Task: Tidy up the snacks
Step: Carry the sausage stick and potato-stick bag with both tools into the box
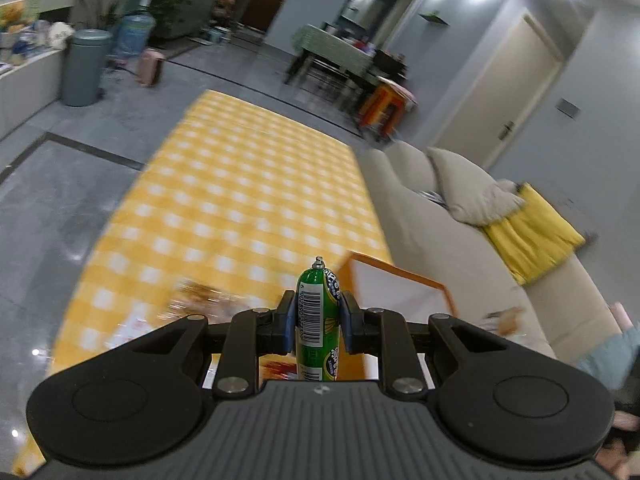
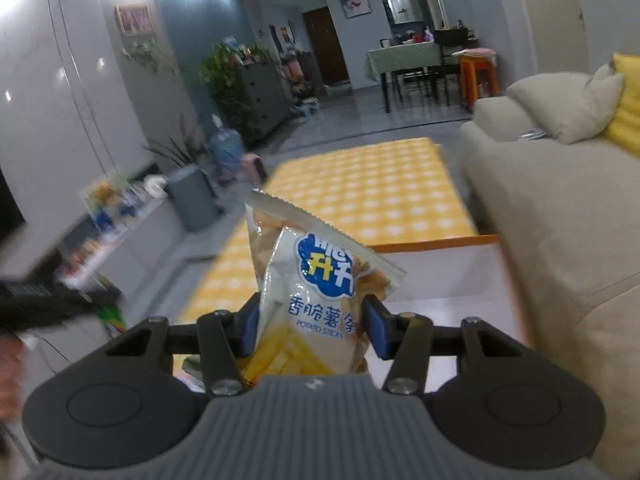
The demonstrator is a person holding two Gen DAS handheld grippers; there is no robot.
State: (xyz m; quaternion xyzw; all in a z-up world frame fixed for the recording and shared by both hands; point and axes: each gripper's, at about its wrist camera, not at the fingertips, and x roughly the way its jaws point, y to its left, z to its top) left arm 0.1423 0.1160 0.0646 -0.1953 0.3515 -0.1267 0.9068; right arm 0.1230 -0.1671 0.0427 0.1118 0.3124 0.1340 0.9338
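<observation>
My left gripper is shut on a green sausage stick with a barcode label, held upright above the table with the yellow checked cloth. My right gripper is shut on a white bag of potato sticks, its blue pads pressing the bag's sides, lifted over the same table. An orange-rimmed white tray lies just beyond the left gripper; in the right wrist view the tray sits behind the bag. Blurred snack packets lie on the cloth at the lower left.
A beige sofa with grey and yellow cushions runs along the table's right side. A grey bin and water jug stand on the floor at the far left. A dining table stands far back. The other gripper's dark body blurs at left.
</observation>
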